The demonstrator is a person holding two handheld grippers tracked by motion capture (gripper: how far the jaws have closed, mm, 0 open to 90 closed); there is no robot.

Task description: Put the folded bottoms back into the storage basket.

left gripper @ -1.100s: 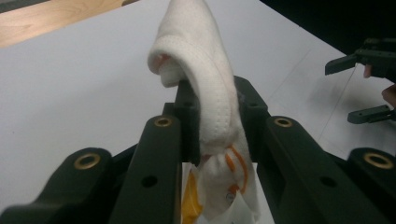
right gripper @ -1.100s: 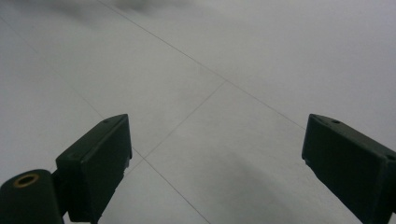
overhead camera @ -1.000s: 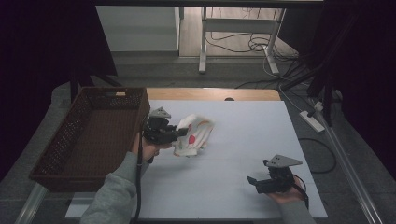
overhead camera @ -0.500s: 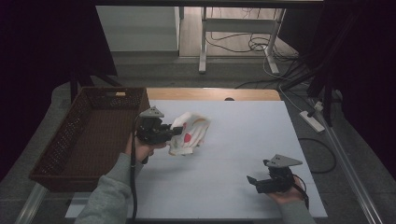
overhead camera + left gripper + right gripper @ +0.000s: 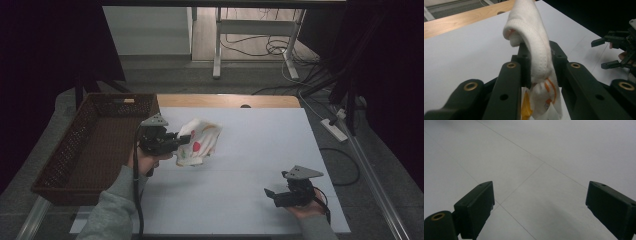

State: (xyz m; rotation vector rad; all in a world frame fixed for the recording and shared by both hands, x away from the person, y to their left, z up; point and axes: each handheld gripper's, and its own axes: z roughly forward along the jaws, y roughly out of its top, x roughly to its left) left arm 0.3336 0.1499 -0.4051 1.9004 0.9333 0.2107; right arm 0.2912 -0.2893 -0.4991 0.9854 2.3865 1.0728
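Note:
A white cloth [image 5: 200, 142] with red and orange print hangs above the table, and my left gripper [image 5: 182, 140] is shut on it. In the left gripper view the cloth [image 5: 534, 47] is folded over and pinched between the two black jaws, with its printed end drooping below them. My right gripper [image 5: 270, 195] rests low at the table's front right, open, with nothing between its fingers. In the right gripper view the open gripper [image 5: 539, 205] has bare white table between its jaws. The left gripper view also shows the right gripper [image 5: 605, 53] far off at the right.
A dark brown wicker basket [image 5: 65, 155] stands at the table's left edge, just left of my left hand. The white tabletop [image 5: 260, 145] has a wooden strip [image 5: 225, 101] along its far side. Cables and table legs lie on the floor beyond.
My left gripper has carried the cloth leftwards and a little away, closer to the basket. The right gripper has stayed where it was.

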